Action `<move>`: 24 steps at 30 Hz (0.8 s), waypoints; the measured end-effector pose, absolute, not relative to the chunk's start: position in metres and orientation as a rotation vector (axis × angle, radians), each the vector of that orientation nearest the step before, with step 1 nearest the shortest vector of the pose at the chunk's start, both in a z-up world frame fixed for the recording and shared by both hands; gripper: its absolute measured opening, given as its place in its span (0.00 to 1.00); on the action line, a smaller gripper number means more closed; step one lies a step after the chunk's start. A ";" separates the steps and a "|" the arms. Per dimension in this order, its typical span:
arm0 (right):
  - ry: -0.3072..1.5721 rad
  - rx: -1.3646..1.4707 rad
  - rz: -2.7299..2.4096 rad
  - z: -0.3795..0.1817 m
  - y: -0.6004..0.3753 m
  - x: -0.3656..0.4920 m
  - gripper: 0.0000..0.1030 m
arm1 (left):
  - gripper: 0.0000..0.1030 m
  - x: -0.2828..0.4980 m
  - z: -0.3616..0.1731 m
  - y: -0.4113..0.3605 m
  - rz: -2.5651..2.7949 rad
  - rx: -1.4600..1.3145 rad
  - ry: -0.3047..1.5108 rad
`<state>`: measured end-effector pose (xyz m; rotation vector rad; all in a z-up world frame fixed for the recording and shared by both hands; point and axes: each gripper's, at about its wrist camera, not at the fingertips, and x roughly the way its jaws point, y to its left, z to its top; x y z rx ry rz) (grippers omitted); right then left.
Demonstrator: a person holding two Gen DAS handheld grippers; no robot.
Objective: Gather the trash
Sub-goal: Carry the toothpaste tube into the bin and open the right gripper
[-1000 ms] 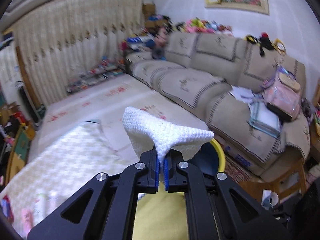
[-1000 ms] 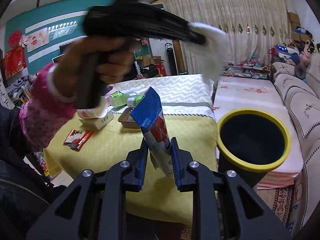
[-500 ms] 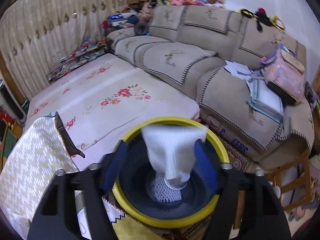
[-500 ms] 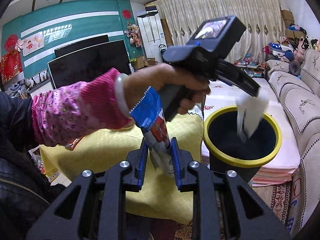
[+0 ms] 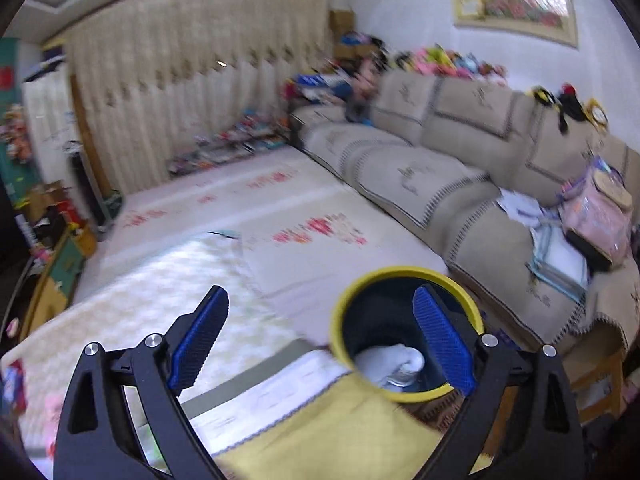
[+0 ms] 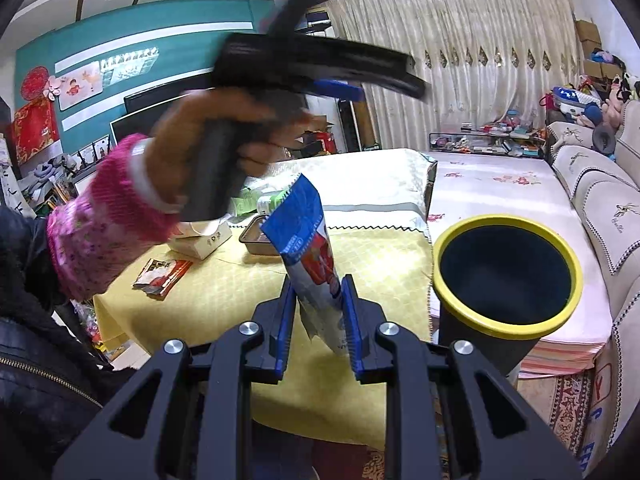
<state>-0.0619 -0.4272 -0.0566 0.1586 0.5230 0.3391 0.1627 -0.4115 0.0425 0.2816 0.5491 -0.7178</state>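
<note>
A black bin with a yellow rim (image 5: 404,272) (image 6: 508,276) stands beside the yellow-clothed table (image 6: 224,284). A white foam net (image 5: 390,364) lies at the bin's bottom. My left gripper (image 5: 320,336) is wide open and empty, raised above and in front of the bin; in the right wrist view it (image 6: 384,84) is held high over the table. My right gripper (image 6: 318,320) is shut on a blue and red snack wrapper (image 6: 310,252), left of the bin. A red wrapper (image 6: 162,274) lies on the table's left part.
A white box (image 6: 204,240), a small metal tray (image 6: 256,238) and bottles (image 6: 268,200) sit on the table. A beige sofa (image 5: 460,184) runs along the right. A flowered mat (image 5: 280,216) covers the platform behind the bin.
My left gripper opened over the bin and dropped the white foam net into it, then rose and pulled back. My right gripper kept hold of the blue wrapper.
</note>
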 end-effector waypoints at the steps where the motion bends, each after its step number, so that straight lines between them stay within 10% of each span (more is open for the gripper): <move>1: 0.522 0.159 0.343 -0.057 -0.426 -0.061 0.22 | 0.92 0.156 0.050 -0.391 -0.698 0.250 0.531; 24: 0.522 0.241 -0.083 -0.051 -0.493 0.008 0.22 | 0.95 0.035 0.022 -0.083 -0.197 -0.014 0.453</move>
